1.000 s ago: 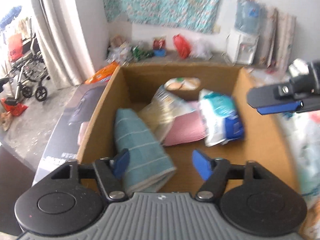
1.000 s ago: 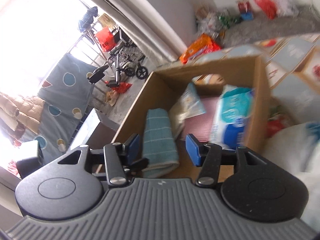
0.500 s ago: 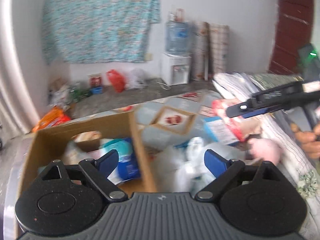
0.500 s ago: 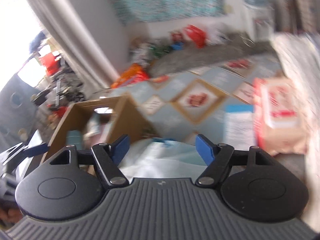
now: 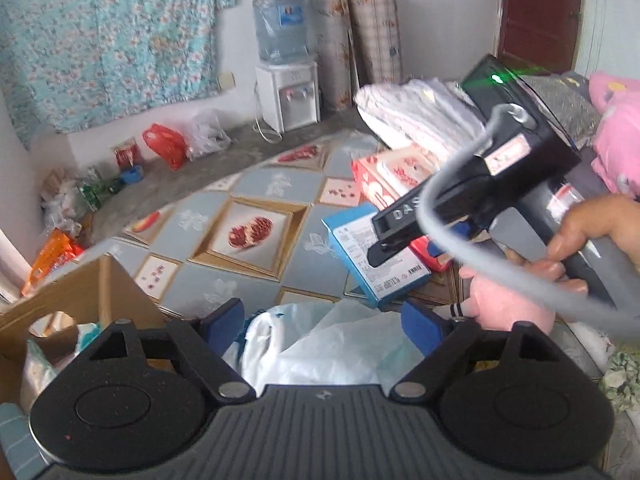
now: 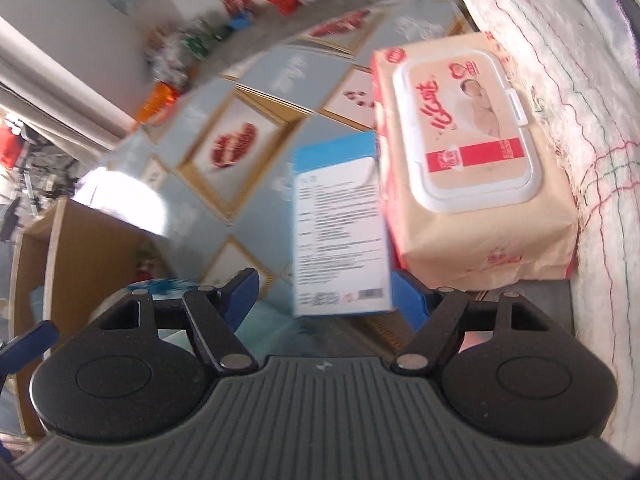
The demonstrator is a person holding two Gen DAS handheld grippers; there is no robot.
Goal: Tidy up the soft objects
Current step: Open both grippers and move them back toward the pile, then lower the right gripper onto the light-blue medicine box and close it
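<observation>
The right gripper (image 6: 324,296) hangs over the blue box (image 6: 340,236), fingers spread wide and gripping nothing. The box lies flat on the patterned mat (image 6: 256,92), its near short end between the two blue fingertips (image 6: 408,296), its long axis running away from the gripper, roughly in line with the fingers. The wipes pack (image 6: 468,152) sits touching the box's right edge, partly over it, pressed against the white quilt (image 6: 580,92) beyond.

The left gripper (image 5: 324,320) is likewise spread and empty, poised above a white plastic bag (image 5: 328,348) that lies just beside the box's near end. From this view the right gripper (image 5: 404,236) is seen side-on over the box (image 5: 376,252), with a pink plush (image 5: 508,304) below the hand (image 5: 596,228) that carries it. The carton (image 5: 92,292), with soft things already inside, stands on the far side of the bag from the box.

Judging by this, the right gripper is the nearer to box and pack; the box's width seems to fit the gap, so closing across its short axis looks workable. The pack's overlap may drag on a lift.
</observation>
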